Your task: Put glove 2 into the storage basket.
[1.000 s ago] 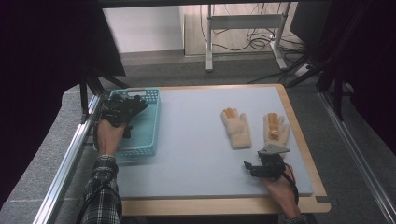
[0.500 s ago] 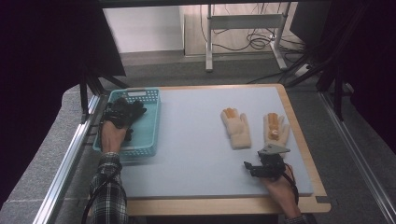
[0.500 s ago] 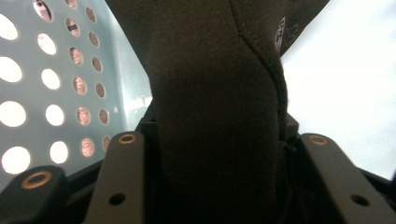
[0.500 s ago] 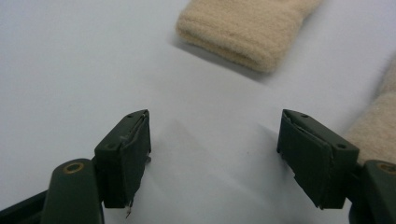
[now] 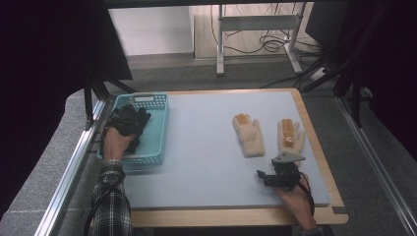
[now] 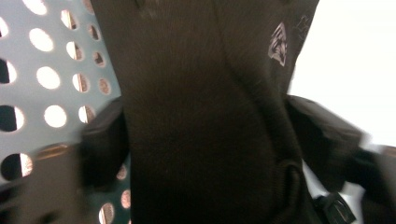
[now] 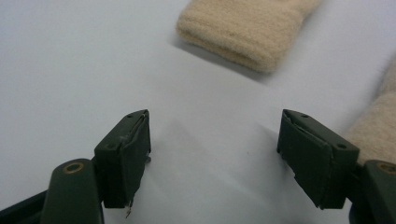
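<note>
A black glove (image 5: 129, 119) hangs over the teal perforated basket (image 5: 156, 142) at the table's left, with my left gripper (image 5: 124, 132) shut on it. In the left gripper view the black glove (image 6: 205, 116) is pressed between both jaws of the left gripper (image 6: 210, 137), and the basket (image 6: 46, 70) lies behind. Two beige gloves (image 5: 248, 133) (image 5: 290, 135) lie flat at the right. My right gripper (image 5: 269, 176) rests just in front of them, open. In the right gripper view the right gripper (image 7: 215, 140) has bare table between its jaws, one beige cuff (image 7: 247, 32) ahead and the other glove (image 7: 373, 126) at the right.
The grey table mat (image 5: 206, 147) has a wooden border (image 5: 314, 128). A metal rail (image 5: 74, 167) runs along the left side. A metal stand with cables (image 5: 255, 34) is on the floor beyond the table.
My left hand has drawn back a little toward the person, carrying the black glove over the basket. The right gripper and the beige gloves have stayed put.
</note>
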### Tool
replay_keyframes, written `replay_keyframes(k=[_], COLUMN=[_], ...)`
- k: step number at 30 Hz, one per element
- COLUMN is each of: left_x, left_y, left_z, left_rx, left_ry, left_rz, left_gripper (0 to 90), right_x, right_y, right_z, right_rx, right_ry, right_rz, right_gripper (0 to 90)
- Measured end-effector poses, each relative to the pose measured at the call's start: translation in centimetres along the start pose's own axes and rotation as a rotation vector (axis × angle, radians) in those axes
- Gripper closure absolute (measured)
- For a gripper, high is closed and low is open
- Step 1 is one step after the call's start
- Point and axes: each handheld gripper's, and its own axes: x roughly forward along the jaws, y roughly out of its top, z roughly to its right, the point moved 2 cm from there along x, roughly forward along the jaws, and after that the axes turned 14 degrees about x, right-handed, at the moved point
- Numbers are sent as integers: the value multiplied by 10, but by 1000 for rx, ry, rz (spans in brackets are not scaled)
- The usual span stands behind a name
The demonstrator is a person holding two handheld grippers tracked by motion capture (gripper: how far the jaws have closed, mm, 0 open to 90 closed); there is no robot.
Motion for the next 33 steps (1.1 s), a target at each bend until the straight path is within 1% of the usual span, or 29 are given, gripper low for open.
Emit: replay_keyframes(k=[2, 3, 4, 5, 7, 10, 11, 12, 13, 17, 20, 24, 26, 28, 33], left_x=[-5, -10, -13, -18, -25, -37, -40, -46, -46, -54, -60, -68, -72, -76, -84], left_y=[0, -1, -1, -2, -3, -4, -5, -6, -6, -7, -7, -7, -7, -8, -10], left_z=[-2, -4, -5, -7, -7, -7, -7, -5, -5, 0, 5, 12, 16, 20, 30], left_rx=[-18, -34, -43, -50, -52, -43, -43, -41, -41, -9, 6, 20, 30, 44, 88], left_ry=[-24, -48, -62, -79, -85, -100, -107, -128, -128, -136, -145, -150, -161, -166, -163], left_rz=[28, 55, 71, 97, 124, 180, 205, 244, 244, 295, 328, 358, 379, 404, 444], left_gripper=[66, 46, 46, 42, 34, 27, 25, 23, 20, 19, 18, 19, 20, 20, 20], right_x=[0, 0, 0, 0, 0, 0, 0, 0, 0, 0, 0, 0, 0, 0, 0], right_y=[0, 0, 0, 0, 0, 0, 0, 0, 0, 0, 0, 0, 0, 0, 0], right_z=[0, 0, 0, 0, 0, 0, 0, 0, 0, 0, 0, 0, 0, 0, -1], right_rx=[0, 0, 0, 0, 0, 0, 0, 0, 0, -1, -2, -3, -1, -2, -3], right_ry=[0, 0, 0, 0, 0, -1, -1, -1, -1, -2, -1, -2, 1, 1, -2], right_rz=[0, 0, 0, 0, 0, 0, 0, 0, 0, 0, 0, -1, -2, -4, -7], right_gripper=[251, 251, 250, 251, 251, 251, 251, 251, 251, 250, 248, 235, 228, 227, 227])
